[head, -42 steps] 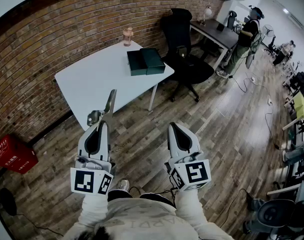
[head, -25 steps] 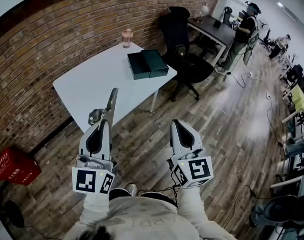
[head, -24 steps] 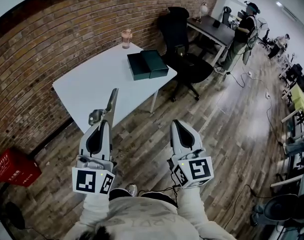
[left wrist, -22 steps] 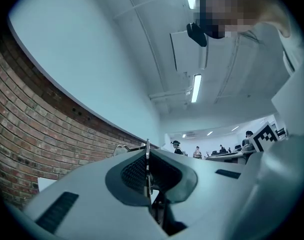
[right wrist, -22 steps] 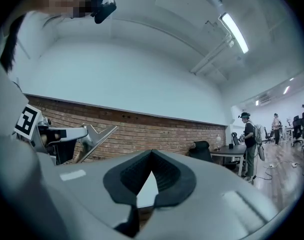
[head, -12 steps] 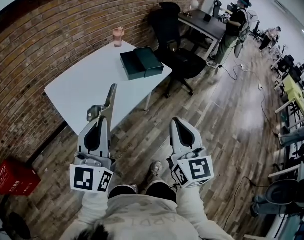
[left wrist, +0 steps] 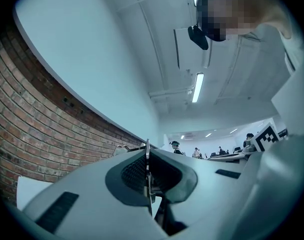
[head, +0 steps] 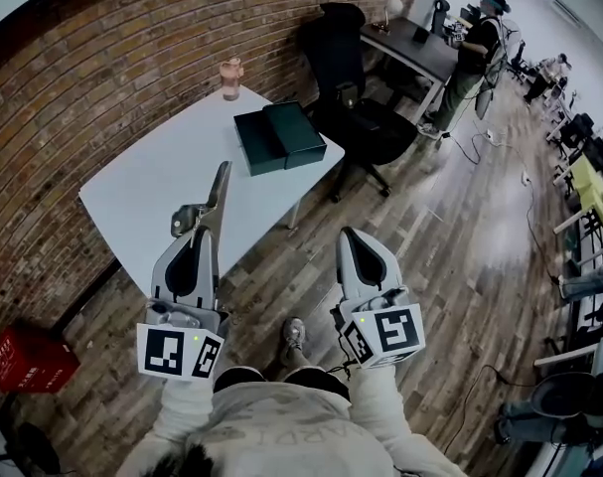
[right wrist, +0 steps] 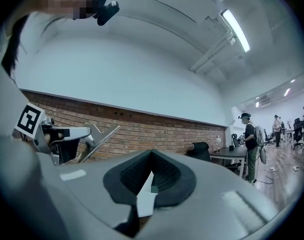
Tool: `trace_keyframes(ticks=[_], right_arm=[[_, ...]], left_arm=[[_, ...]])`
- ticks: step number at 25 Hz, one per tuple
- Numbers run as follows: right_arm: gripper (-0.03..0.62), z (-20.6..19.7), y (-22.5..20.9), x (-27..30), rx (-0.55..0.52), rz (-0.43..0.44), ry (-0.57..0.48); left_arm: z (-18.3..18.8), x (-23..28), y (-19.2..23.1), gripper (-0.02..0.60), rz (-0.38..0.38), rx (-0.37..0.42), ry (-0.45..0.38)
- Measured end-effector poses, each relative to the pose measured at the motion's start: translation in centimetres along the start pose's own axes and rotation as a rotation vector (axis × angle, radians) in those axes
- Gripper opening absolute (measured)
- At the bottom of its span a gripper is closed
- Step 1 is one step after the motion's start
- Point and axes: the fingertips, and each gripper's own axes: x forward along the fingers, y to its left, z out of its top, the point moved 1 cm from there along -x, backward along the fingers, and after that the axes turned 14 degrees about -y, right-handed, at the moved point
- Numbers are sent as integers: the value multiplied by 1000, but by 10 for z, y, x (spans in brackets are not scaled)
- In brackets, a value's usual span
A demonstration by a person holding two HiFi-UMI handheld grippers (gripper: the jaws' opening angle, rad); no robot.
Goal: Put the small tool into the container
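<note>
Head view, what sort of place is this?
Most likely an open-plan office or lab workspace: a brick wall, a white table, a black office chair, and a person standing at a dark desk farther back.

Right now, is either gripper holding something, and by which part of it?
The left gripper is shut on the small metal tool, pinching its lower end; the rest sticks out ahead. The right gripper is shut and empty.

A white rectangular table [head: 172,182] stands on the wooden plank floor [head: 450,227]. On it lie a dark green box [head: 279,138] — open, two halves side by side — and, near the far corner, what looks like a pink bottle [head: 230,78]. A red plastic crate [head: 23,361] sits on the floor.
</note>
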Motion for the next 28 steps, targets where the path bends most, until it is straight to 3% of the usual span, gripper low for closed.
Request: trace_keyframes(ticks=[16,28], right_arm=[[11,-33,-111,110,63,112,-13],[11,-59,-158,157,100,215,-25]], left_arm=[[-62,125,-8,6,90,54,13],[-95,178,-16,6,160,99,0]])
